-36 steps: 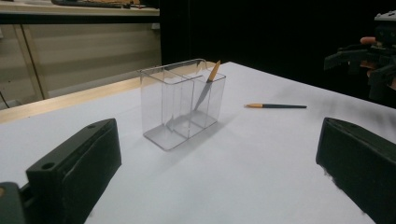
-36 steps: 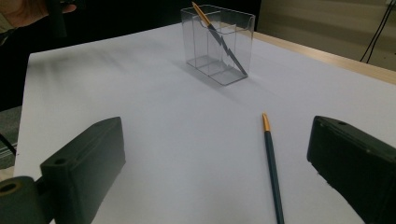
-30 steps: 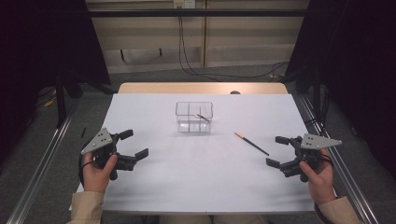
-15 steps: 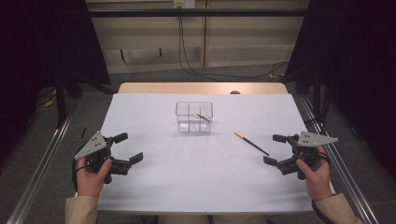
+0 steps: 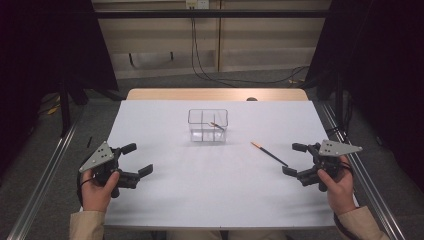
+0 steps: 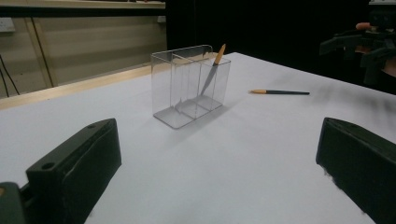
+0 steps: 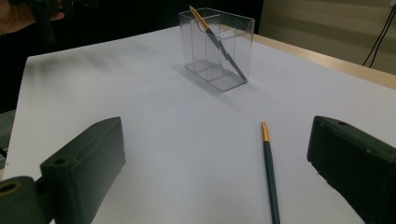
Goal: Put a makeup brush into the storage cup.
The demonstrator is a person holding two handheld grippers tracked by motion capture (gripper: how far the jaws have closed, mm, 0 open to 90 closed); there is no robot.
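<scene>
White table (image 5: 210, 200), dark curtains behind. Left gripper (image 5: 136, 159) near left edge, jaws wide, empty, far from work. Clear box (image 5: 207, 125) mid-table, one pen (image 5: 217, 125) leaning inside right compartment. Second pen (image 5: 269, 153) flat on table right of box, orange tip toward box. Right gripper (image 5: 295, 159) just beside pen's dark end, jaws wide, empty. Step, likely: approach for pick. Next: right jaws straddle pen, close, lift, drop into box. Versus earlier frames: left gripper drawn back toward person; right barely moved.
</scene>
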